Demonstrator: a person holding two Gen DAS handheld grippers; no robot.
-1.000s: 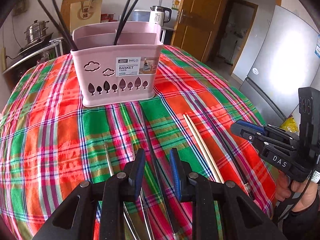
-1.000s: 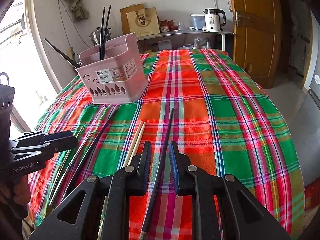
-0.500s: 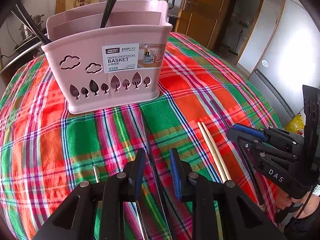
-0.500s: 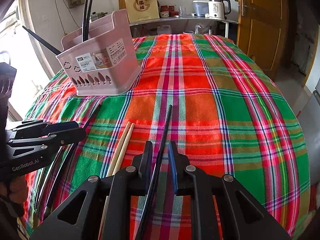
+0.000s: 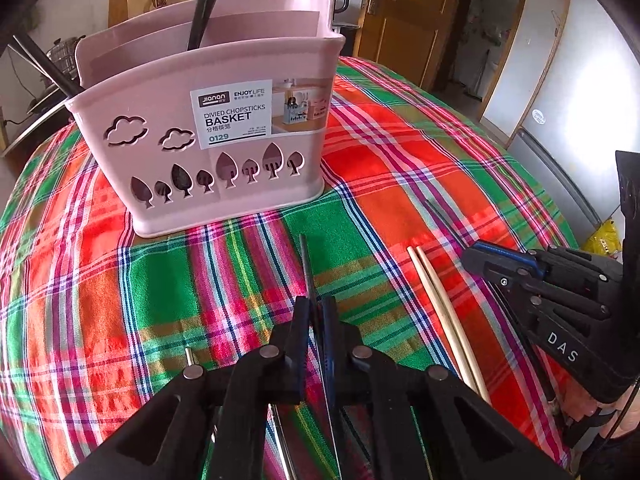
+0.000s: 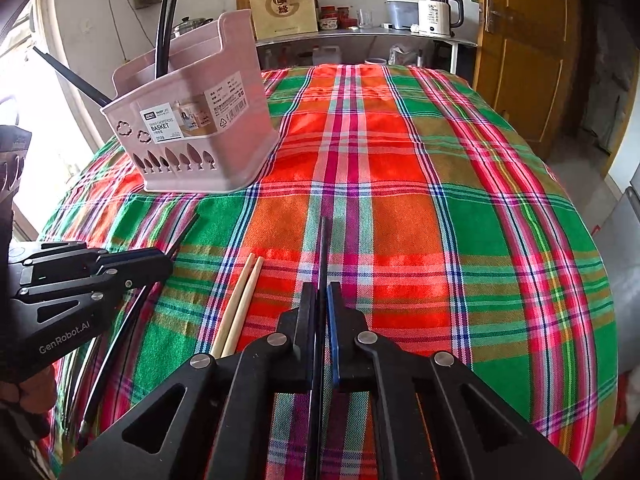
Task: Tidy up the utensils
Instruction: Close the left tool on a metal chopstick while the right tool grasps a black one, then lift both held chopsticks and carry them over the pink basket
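Both grippers' jaws have closed: left gripper (image 5: 316, 320) and right gripper (image 6: 321, 304) each clamp a black chopstick (pointing forward), wooden chopsticks (image 6: 240, 304) between them, pink basket (image 5: 208, 128) ahead.

I read "DIVIED CHOPSTICKS BASKET 0129" (spelled so) on the pink basket's label (image 5: 234, 114), frame centre; "DAS" on the right gripper (image 5: 476, 258), lower right.

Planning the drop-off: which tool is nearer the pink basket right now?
Left. The left tool sits in front of the pink basket, shut on a dark chopstick. The right tool is farther, off toward the basket's right, gripping a black chopstick.
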